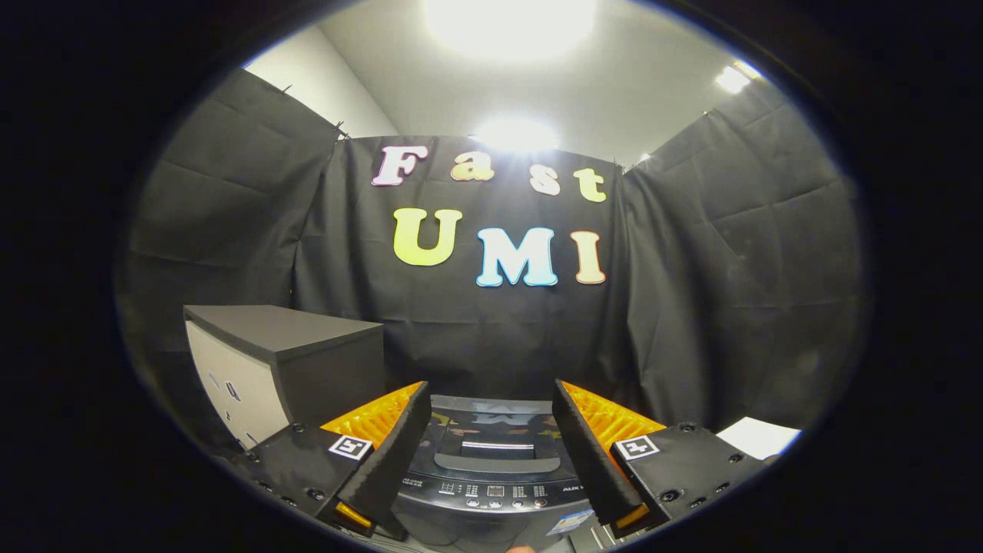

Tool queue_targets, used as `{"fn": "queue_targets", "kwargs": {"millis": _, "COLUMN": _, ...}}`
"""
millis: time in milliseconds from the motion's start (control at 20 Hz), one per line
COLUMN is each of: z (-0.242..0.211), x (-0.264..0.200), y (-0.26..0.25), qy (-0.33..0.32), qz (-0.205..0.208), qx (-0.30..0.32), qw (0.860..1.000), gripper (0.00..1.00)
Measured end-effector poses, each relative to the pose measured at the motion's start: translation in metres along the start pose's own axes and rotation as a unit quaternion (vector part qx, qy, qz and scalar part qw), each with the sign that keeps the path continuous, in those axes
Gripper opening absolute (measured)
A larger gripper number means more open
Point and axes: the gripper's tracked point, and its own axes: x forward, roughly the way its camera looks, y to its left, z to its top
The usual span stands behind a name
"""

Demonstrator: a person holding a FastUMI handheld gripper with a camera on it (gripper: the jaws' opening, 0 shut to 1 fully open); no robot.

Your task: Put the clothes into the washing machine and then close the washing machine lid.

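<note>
Much of the washing machine and its surroundings is hidden or cut off.

The tool [490, 407] holds its fingers wide apart with nothing between them, and each finger [392, 453] covers a flank of the washing machine [491, 461], so its sides cannot be seen. The machine's front drops out of view below the control panel [491, 490], whose buttons and markings are too small to make out. The lid [495, 434] looks closed, though glare makes that uncertain. A grey cabinet [284, 361] beside the left finger is cut off low down. A white object [760, 436] past the right finger is cropped, unidentifiable.
</note>
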Motion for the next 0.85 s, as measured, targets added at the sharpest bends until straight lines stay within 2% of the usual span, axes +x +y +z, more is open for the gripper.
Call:
{"fn": "queue_targets", "kwargs": {"millis": 250, "z": -0.006, "x": -0.021, "y": 0.002, "qy": -0.003, "qz": -0.003, "qx": 0.009, "qw": 1.0, "gripper": 0.99}}
{"fn": "queue_targets", "kwargs": {"millis": 600, "z": -0.02, "x": -0.022, "y": 0.009, "qy": 0.011, "qz": 0.009, "qx": 0.019, "qw": 1.0, "gripper": 0.99}}
{"fn": "queue_targets", "kwargs": {"millis": 850, "z": -0.007, "x": -0.025, "y": 0.014, "qy": -0.005, "qz": 0.013, "qx": 0.02, "qw": 1.0, "gripper": 0.99}}
